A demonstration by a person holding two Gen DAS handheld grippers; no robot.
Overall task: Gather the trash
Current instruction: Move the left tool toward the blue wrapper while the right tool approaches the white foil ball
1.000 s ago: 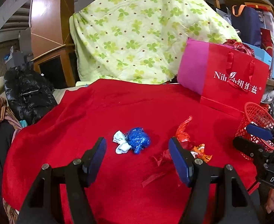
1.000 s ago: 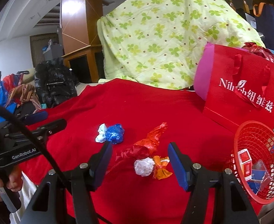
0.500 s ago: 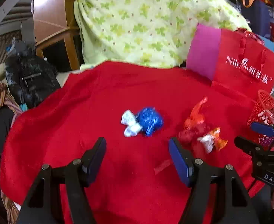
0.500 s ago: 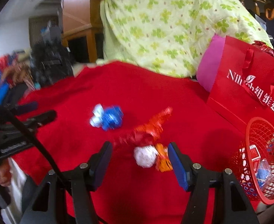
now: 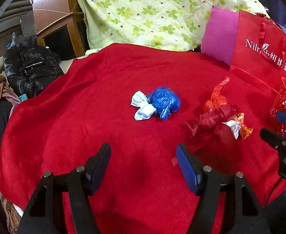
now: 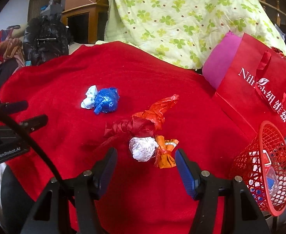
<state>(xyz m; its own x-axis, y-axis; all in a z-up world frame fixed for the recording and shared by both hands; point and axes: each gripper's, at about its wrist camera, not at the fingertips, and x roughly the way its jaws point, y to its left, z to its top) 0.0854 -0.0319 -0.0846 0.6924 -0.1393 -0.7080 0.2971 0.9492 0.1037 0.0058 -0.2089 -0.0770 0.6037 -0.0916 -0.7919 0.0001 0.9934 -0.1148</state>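
While both tools (image 5: 143, 163) (image 6: 145, 165) gape empty, red basket (image 6: 259, 167) holds small packets (image 6: 264, 160).

Blue wad (image 5: 165, 102), red/foil trash (image 6: 143, 140), basket (image 6: 263, 167) prob. part-full.

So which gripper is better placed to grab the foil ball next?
Right. The right gripper is open with the foil ball just ahead between its fingers, red basket beside it. The left gripper faces the blue bag.

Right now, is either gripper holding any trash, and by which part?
Nothing is held. The left gripper and right gripper are both open and empty above the red cloth.
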